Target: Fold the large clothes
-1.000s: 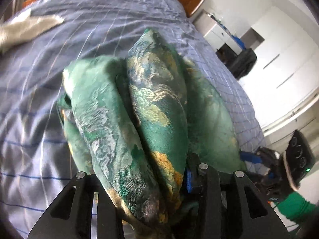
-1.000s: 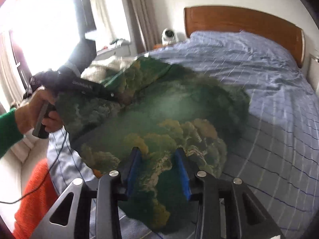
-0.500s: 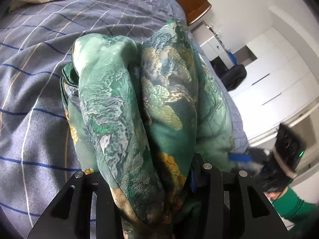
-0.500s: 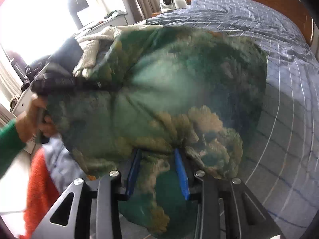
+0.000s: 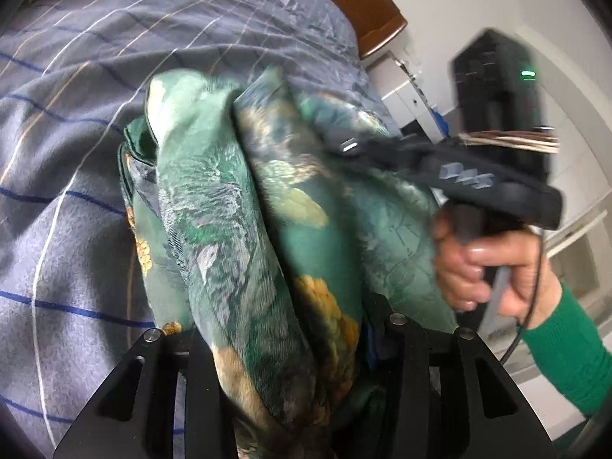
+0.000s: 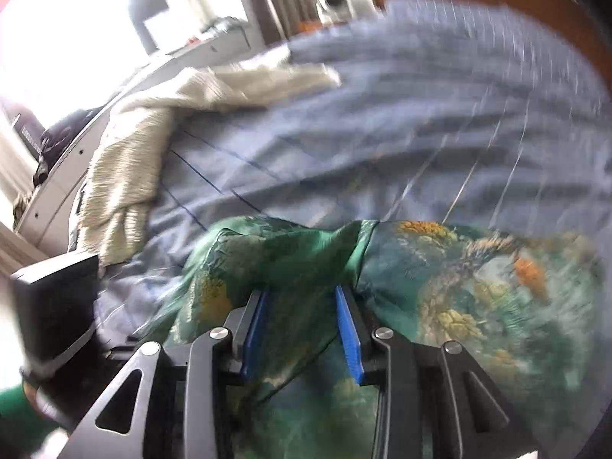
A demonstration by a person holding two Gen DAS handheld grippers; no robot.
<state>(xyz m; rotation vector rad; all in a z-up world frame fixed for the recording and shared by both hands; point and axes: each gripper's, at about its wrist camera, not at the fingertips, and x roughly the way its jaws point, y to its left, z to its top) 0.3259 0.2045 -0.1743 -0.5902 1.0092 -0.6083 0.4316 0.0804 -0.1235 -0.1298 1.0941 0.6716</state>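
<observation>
A green garment with a gold and white print (image 5: 244, 210) hangs in thick folds over the blue striped bedcover (image 5: 69, 191). My left gripper (image 5: 290, 348) is shut on a bunch of it; the cloth hides the fingertips. In the left wrist view my right gripper (image 5: 382, 149) reaches in from the right, held by a hand in a green sleeve, its tips against the cloth. In the right wrist view, which is blurred, the garment (image 6: 478, 298) lies low over the bed, and my right gripper (image 6: 302, 325) has cloth between its blue pads (image 6: 350, 340), which stand a little apart.
A cream knitted cloth (image 6: 160, 122) lies on the bed's far left. The wooden headboard (image 5: 355, 4) is at the back. White cabinets (image 5: 581, 176) stand to the right of the bed. A white camera (image 6: 336, 0) sits by the headboard.
My right gripper has swung across close to my left one, bringing its part of the garment over and down onto the bed. The spread cloth has collapsed into folds.
</observation>
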